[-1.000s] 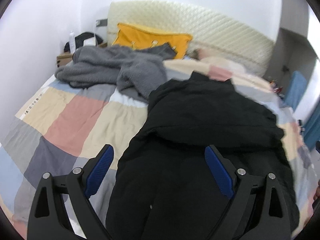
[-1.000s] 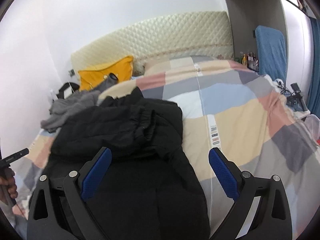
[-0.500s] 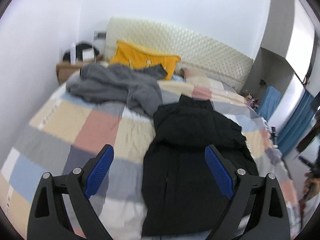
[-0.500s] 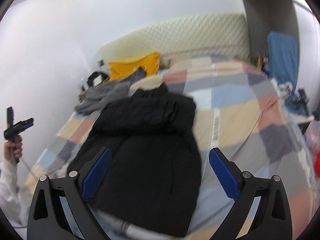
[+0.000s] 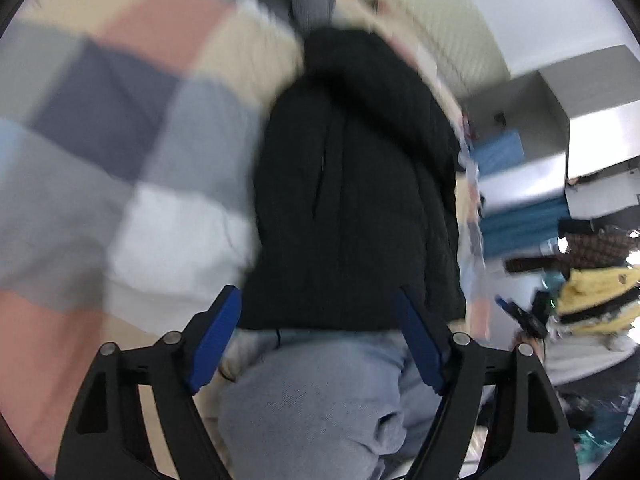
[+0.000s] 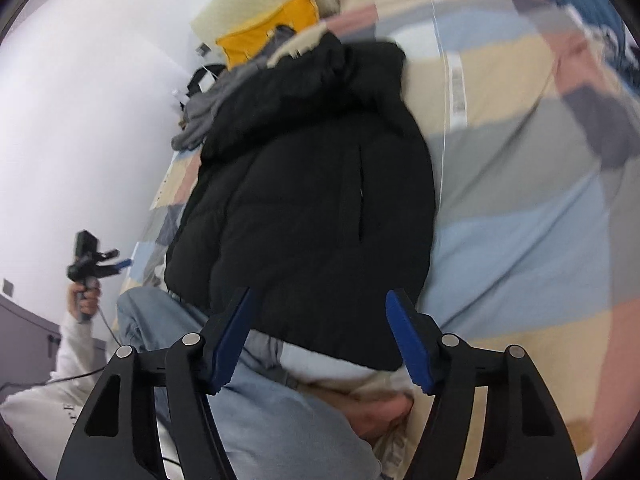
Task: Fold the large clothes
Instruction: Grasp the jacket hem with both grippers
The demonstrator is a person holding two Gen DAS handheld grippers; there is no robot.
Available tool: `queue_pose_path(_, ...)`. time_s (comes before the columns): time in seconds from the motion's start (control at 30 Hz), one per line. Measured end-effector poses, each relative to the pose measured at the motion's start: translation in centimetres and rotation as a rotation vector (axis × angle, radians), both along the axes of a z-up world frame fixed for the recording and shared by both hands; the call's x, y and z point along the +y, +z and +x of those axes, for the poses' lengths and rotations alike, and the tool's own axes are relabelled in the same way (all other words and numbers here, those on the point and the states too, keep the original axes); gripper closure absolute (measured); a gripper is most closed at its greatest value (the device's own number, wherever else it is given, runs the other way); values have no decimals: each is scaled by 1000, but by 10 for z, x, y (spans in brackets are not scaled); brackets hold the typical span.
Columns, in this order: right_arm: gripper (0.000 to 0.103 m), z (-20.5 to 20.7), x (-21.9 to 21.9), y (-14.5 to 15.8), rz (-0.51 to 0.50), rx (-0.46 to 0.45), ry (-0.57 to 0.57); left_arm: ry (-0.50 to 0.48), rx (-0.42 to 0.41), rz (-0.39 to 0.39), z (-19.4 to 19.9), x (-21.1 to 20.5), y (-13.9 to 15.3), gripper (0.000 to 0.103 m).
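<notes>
A black puffer jacket (image 5: 352, 184) lies folded on the patchwork bedspread (image 5: 120, 152), hood end toward the headboard. It also shows in the right wrist view (image 6: 312, 184). My left gripper (image 5: 320, 340) is open and empty, raised above the jacket's near hem. My right gripper (image 6: 320, 336) is open and empty, also held high over the near hem. The left gripper shows in the right wrist view (image 6: 96, 264), held up in a hand off the bed's left side. Both views are motion-blurred.
A grey garment (image 6: 208, 112) and a yellow pillow (image 6: 272, 28) lie near the headboard. The person's grey-blue trousers (image 5: 328, 408) fill the bottom of both views, with a bare foot (image 6: 380, 416) on the bed. A wardrobe and cluttered items (image 5: 580, 280) stand to the right.
Both grippers have pulled back and up from the jacket and tilted downward. The person's legs have come into view. Both stay open.
</notes>
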State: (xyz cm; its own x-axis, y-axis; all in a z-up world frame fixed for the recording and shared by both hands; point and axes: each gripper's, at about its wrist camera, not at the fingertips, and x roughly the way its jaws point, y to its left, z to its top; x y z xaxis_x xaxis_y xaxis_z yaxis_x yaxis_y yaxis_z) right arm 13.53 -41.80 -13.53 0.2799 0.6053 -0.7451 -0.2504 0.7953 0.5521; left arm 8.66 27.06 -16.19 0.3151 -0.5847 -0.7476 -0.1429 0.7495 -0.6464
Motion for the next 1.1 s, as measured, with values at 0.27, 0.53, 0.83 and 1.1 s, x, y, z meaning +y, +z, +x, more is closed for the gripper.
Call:
queue_pose_path(0.27,36,17,-15,-61,77,172,-29,-78,106,-97,28,-26,-68,25)
queue_pose_path(0.53,21,32,-13,-97,123,262,30,-108,257,-131,43,-28,-116,23)
queue_pose_path(0.83,14,54,-3,-130,104,350,59,-241,116,-169,56,-57,-96,22)
queue_pose_path(1.1,10,59,12,-113,207,284,188,-307,45,-264,64,-71,-87,22)
